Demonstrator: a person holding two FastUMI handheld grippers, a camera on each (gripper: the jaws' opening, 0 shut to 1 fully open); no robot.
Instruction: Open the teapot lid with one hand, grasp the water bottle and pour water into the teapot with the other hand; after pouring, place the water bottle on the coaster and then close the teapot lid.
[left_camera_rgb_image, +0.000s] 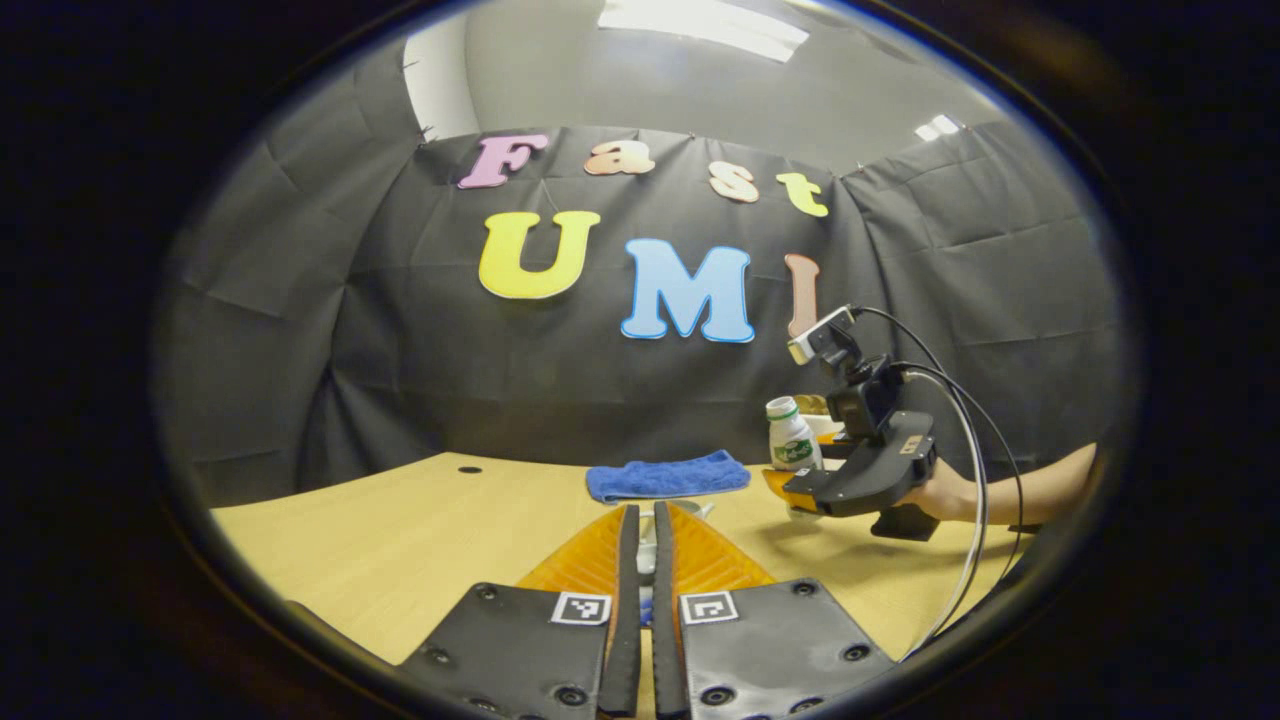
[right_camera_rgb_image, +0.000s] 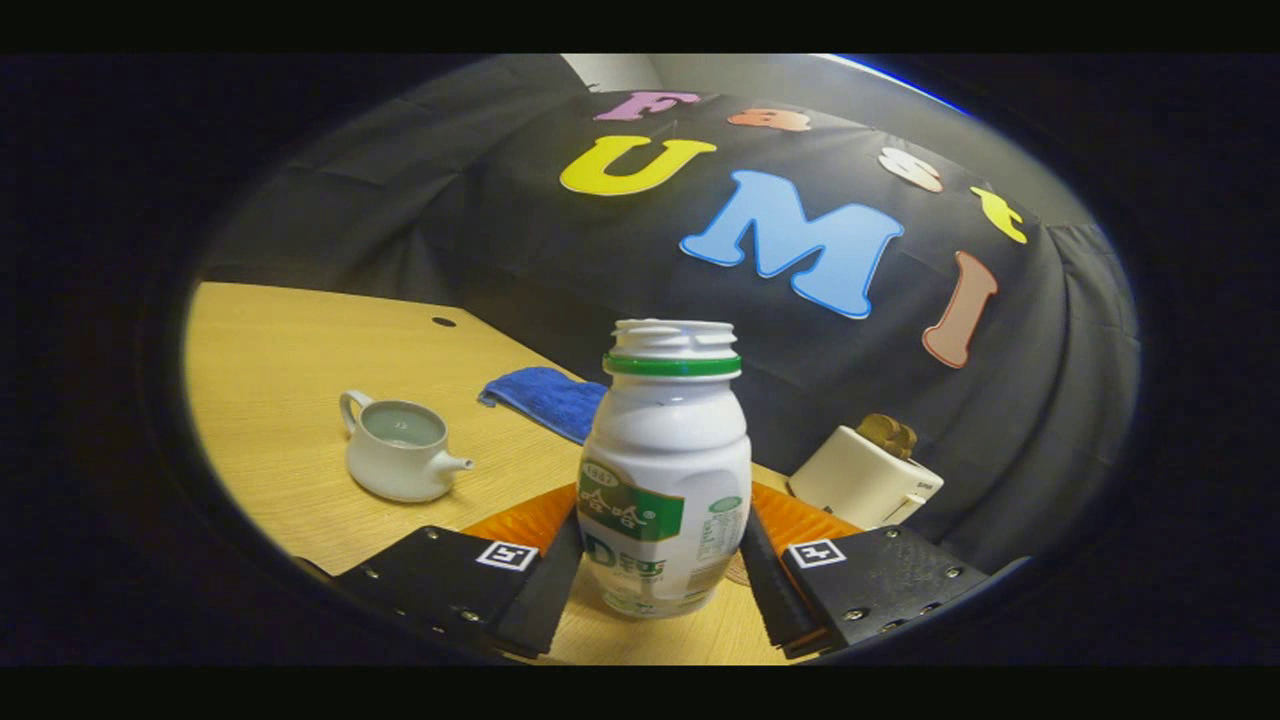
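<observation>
My right gripper (right_camera_rgb_image: 660, 520) is shut on the white water bottle (right_camera_rgb_image: 665, 470), one finger pressing each side. The bottle stands nearly upright, uncapped, with a green ring at its neck. The left gripper view shows that right gripper (left_camera_rgb_image: 800, 490) and the bottle (left_camera_rgb_image: 792, 440) at the right, a hand behind them. The white teapot (right_camera_rgb_image: 400, 445) sits on the wooden table (right_camera_rgb_image: 280, 350) left of the bottle, its lid off and its inside showing. My left gripper (left_camera_rgb_image: 643, 512) is nearly closed on a sliver of white, the teapot lid (left_camera_rgb_image: 646, 545).
A folded blue cloth (left_camera_rgb_image: 668, 478) lies near the back wall, also seen as the blue cloth (right_camera_rgb_image: 545, 398) behind the bottle. A white toaster-like box (right_camera_rgb_image: 865, 475) with a brown thing on top stands at the back right. Cables (left_camera_rgb_image: 975, 480) trail from the right gripper.
</observation>
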